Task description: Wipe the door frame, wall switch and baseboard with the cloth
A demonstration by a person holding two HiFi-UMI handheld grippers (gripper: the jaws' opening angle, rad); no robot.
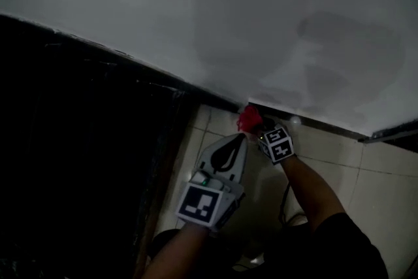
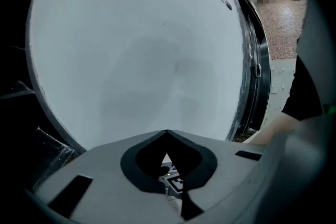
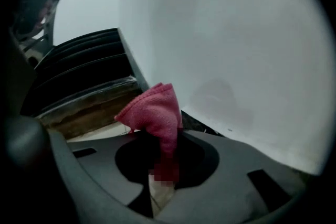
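A red cloth (image 1: 249, 119) is pinched in my right gripper (image 1: 258, 127) and pressed against the dark baseboard (image 1: 313, 121), where the white wall (image 1: 261, 16) meets the floor, close to the black door frame (image 1: 98, 140). In the right gripper view the cloth (image 3: 155, 113) sticks up from the shut jaws (image 3: 167, 136), beside the frame's ribbed moulding (image 3: 79, 73). My left gripper (image 1: 236, 139) hovers just left of the cloth, tips together and empty. It points at the wall (image 2: 147, 50) in the left gripper view. No wall switch is in view.
Pale floor tiles (image 1: 385, 180) spread below the baseboard. A person's arms (image 1: 313, 186) hold both grippers. The doorway (image 1: 59, 193) at left is dark. In the left gripper view the baseboard (image 2: 251, 60) runs along the right edge, with tile (image 2: 283, 18) past it.
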